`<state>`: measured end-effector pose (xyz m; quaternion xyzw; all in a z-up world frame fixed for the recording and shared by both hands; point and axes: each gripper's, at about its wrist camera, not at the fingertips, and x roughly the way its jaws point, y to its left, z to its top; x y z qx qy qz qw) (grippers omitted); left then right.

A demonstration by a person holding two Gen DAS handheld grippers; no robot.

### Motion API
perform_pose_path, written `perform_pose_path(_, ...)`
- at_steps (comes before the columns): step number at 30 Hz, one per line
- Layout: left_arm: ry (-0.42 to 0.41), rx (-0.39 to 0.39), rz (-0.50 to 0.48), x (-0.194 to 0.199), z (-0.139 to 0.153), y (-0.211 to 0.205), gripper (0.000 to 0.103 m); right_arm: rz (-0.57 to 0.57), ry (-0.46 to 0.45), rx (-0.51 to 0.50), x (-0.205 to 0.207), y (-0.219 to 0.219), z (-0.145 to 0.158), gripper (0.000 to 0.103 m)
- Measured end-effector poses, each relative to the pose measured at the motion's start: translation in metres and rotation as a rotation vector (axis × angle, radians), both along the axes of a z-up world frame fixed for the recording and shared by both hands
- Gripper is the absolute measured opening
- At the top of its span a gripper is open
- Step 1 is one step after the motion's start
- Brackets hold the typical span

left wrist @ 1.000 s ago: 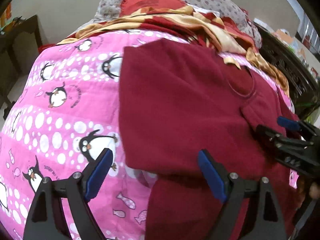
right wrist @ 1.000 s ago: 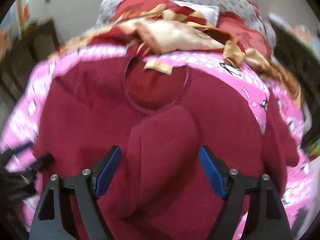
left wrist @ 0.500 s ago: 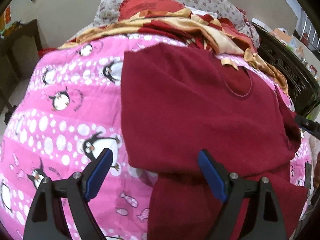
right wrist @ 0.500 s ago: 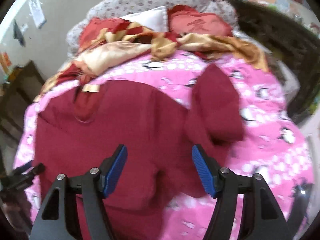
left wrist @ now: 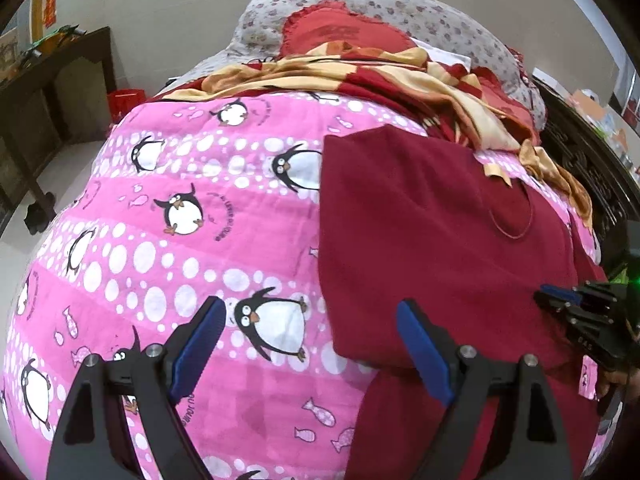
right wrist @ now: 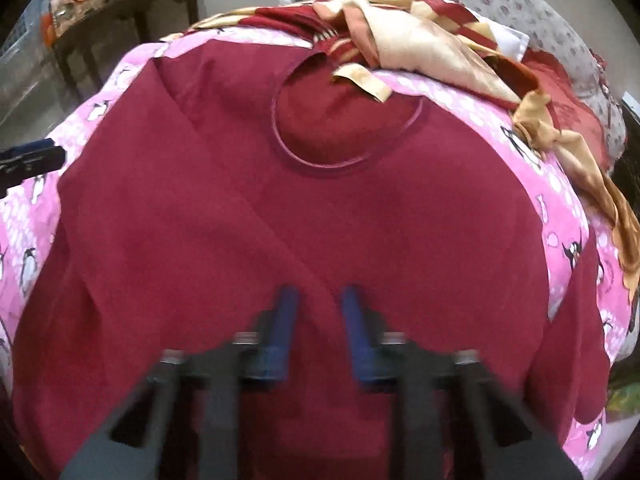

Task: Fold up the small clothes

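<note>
A dark red sweater [left wrist: 432, 232] lies spread flat on a pink penguin quilt [left wrist: 180, 240], neckline toward the pillows. My left gripper [left wrist: 310, 312] hangs open above the sweater's left edge, one finger over the quilt and the other over the cloth, holding nothing. My right gripper [right wrist: 318, 300] hovers low over the middle of the sweater [right wrist: 320, 220]. Its jaws are closing, blurred and almost together, with a diagonal crease running in between the tips. Whether cloth is pinched I cannot tell. The left view has it at the sweater's right side [left wrist: 548, 296].
A crumpled red and gold satin cloth [left wrist: 400, 76] and flowered pillows [left wrist: 400, 4] lie beyond the neckline. A dark wooden table [left wrist: 52, 92] stands on the floor to the left. Dark carved furniture [left wrist: 580, 152] borders the bed on the right.
The right gripper swung out to the right, then back over the sweater's body, and its jaws closed from wide open. The sleeve folded on the chest now lies at the right. The left gripper shifted left.
</note>
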<state>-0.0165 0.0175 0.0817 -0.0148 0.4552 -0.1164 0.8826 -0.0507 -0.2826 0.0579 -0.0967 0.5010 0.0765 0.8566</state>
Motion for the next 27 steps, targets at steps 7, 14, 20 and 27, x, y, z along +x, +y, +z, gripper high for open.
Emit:
perform_pose_path(7,-0.041,-0.038,0.034,0.008,0.013,-0.003,0.09,-0.104,-0.243,-0.114,-0.014,-0.015,0.054,0.006)
perform_pose_path(14,-0.04,-0.038,-0.005,0.021,0.009,-0.037,0.09,-0.266,-0.134,0.081,0.009,-0.064,0.035,0.014)
perform_pose_path(20,-0.009,0.031,-0.027,0.036,-0.015,-0.056,0.09,-0.426,-0.23,0.124,-0.042,-0.105,0.062,0.027)
perform_pose_path(27,0.055,0.046,-0.007,0.045,-0.049,-0.054,0.092,-0.441,-0.069,0.113,-0.029,-0.107,0.007,0.025)
